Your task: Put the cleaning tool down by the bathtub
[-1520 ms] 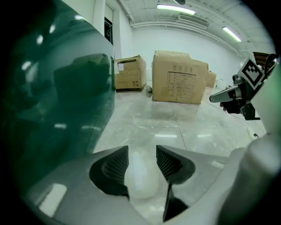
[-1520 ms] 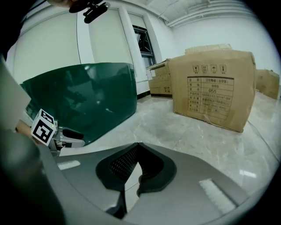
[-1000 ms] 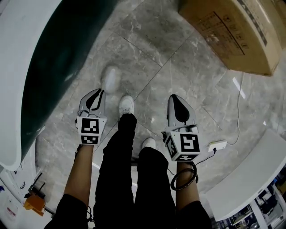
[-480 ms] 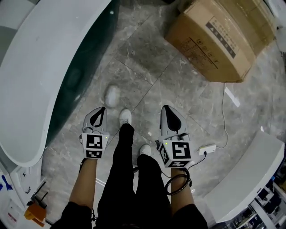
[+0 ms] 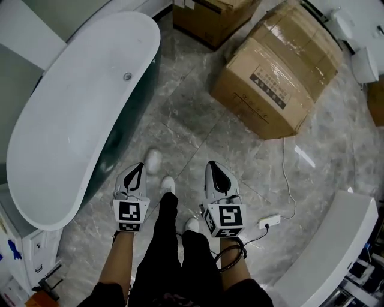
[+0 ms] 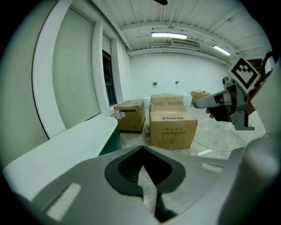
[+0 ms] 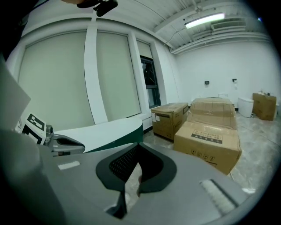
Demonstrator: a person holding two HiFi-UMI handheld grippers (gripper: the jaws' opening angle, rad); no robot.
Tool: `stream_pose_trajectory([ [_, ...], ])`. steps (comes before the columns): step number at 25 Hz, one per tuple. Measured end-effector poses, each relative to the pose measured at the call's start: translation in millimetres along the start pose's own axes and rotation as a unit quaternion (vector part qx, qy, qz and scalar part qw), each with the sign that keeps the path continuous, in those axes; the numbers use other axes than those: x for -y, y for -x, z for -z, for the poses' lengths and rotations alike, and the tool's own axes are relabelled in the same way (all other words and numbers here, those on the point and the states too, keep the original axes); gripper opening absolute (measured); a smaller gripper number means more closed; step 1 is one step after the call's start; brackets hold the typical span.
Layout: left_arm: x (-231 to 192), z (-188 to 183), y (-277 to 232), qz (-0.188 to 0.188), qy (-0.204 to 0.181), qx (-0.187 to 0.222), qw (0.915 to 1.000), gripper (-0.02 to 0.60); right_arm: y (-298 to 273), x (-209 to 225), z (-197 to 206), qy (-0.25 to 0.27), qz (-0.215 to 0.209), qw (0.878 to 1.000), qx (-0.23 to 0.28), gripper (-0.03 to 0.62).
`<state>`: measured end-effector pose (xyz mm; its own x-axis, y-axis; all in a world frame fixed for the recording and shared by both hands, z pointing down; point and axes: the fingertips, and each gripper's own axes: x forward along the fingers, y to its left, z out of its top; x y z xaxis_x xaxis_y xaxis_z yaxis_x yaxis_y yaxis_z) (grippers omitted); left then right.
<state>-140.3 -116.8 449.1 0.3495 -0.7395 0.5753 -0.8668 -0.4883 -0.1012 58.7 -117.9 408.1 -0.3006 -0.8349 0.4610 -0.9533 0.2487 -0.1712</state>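
Observation:
The bathtub, white on top with a dark green side, runs along the left of the head view. A small white object, too blurred to identify, lies on the grey marble floor beside the tub. It sits just ahead of my left gripper, which is shut with nothing in it. My right gripper is level with it, also shut and holding nothing. The left gripper view shows the tub's rim to the left, and the right gripper view shows the tub too.
A large cardboard box stands on the floor ahead right, and another box behind it. A white cable with an adapter trails at the right. There is a white curved ledge at lower right. The person's legs and white shoes are between the grippers.
The head view has pulled back, showing the whole tub and both boxes. Both grippers stay shut and level. The white object lies in the same spot by the tub.

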Motion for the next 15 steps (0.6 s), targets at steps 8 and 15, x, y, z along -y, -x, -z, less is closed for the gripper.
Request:
stream_pose_trajectory([
  [8,-11.7,-78.4,74.0,-0.050,0.026,0.059,0.9966,0.000,56.9,-9.2,-70.9,0.010,0.000,0.999,0.052,0.021],
  [15,-9.2,-132.0,136.7,-0.083,0.030,0.107,0.9903,0.000,109.8,-7.8,-129.6,0.026,0.000,0.995,0.098,0.020],
])
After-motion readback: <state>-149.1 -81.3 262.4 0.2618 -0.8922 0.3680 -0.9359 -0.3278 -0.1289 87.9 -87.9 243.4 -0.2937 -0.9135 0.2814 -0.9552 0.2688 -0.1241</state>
